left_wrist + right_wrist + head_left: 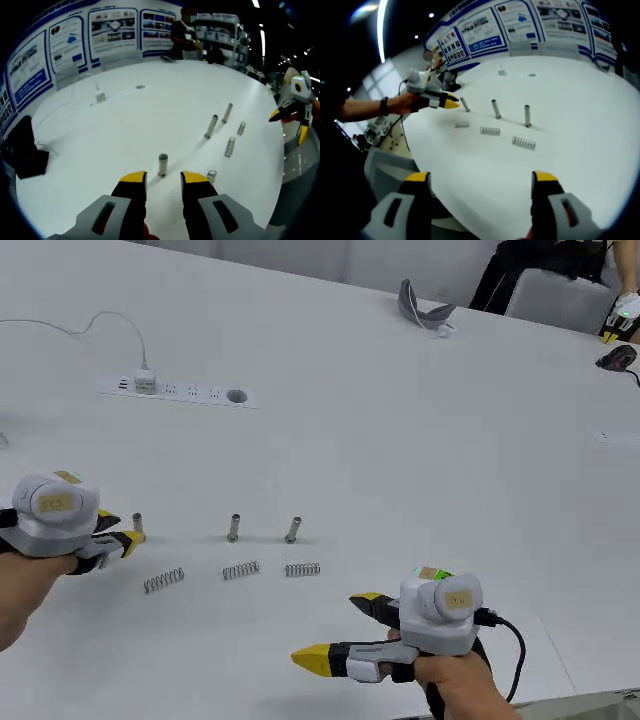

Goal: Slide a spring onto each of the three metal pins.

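Note:
Three short metal pins stand upright in a row on the white table: left pin, middle pin, right pin. In front of them lie three springs, flat and loose. My left gripper is open right beside the left pin; in its own view that pin stands just past the gap of the left gripper. My right gripper is wide open and holds nothing, near the table's front, short of the springs. From the right gripper all three pins show.
A white power strip with a plugged cable lies at the back left. A grey curved object sits far back, and a black object at the far right. The table's front edge runs close to my right hand.

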The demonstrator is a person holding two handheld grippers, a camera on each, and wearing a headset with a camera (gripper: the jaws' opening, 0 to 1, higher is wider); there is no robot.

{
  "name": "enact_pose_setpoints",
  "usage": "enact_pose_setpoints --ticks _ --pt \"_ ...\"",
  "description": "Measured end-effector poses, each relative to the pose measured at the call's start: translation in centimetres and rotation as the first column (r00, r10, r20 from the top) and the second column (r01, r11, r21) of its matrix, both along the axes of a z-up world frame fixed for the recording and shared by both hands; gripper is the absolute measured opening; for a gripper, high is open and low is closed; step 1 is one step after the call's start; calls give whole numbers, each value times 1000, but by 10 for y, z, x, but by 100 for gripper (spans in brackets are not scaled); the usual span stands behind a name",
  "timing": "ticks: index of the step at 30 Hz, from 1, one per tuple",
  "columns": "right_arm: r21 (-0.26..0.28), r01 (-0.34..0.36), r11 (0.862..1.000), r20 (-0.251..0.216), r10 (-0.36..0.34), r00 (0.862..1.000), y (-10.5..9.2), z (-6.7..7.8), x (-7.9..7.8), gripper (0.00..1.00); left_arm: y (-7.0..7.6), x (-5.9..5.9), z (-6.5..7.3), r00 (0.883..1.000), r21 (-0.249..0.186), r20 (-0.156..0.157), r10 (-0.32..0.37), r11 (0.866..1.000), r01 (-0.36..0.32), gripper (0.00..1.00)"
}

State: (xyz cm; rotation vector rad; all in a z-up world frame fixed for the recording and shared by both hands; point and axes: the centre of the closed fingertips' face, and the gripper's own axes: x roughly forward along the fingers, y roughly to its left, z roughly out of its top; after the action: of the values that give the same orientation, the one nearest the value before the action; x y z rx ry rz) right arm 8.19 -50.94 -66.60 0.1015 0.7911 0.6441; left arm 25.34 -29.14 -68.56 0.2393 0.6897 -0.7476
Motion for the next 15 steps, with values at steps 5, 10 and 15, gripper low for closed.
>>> enact_pose_setpoints --ticks 5,10,15 --pt "-2 -3 1000 -6 3 1000 0 -3 -1 84 11 -11 0 1000 1 -10 10 1000 -10 34" --pt "1 -5 1000 -4 5 1000 3 -3 0 84 18 -22 3 1000 -16 -16 16 1000 -16 40" --pt "2 -12 1000 1 12 1000 8 -1 4 84 26 -33 9 1000 -34 -13 13 999 -14 47"
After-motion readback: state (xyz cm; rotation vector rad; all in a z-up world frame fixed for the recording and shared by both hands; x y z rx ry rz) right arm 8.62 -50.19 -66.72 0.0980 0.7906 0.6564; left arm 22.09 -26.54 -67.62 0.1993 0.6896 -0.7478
